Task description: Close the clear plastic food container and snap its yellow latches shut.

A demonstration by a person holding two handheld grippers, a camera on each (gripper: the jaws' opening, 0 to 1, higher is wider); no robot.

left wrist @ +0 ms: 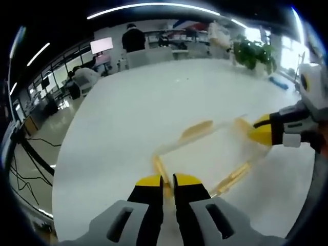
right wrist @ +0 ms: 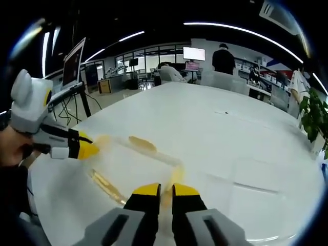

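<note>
In the left gripper view, your left gripper (left wrist: 168, 180) has its yellow-tipped fingers (left wrist: 149, 180) drawn nearly together, with only a narrow slit between them. They sit at the near short end of the clear plastic food container (left wrist: 207, 156), right against the yellow latch (left wrist: 159, 168) there. The picture is soft at that spot, so they seem to pinch the latch, but you cannot tell for sure. The container lies flat on the white table (left wrist: 133, 118), stretching away from your fingertips toward the right. Another yellow latch (left wrist: 197, 129) runs along its far long side and a third (left wrist: 233, 177) along the near long side. Your right gripper (left wrist: 262, 130) comes in from the right and touches the container's far end.

In the right gripper view, your right gripper (right wrist: 166, 190) also has its fingers almost shut, pressed at the yellow latch (right wrist: 176, 177) on the container (right wrist: 136, 164) end just ahead of them. Beyond and left of those fingertips, your left gripper (right wrist: 88, 148) meets the opposite end, with your hand (right wrist: 13, 146) behind it. A potted plant (right wrist: 313, 118) stands far right of the fingers at the table (right wrist: 225, 138) edge.
</note>
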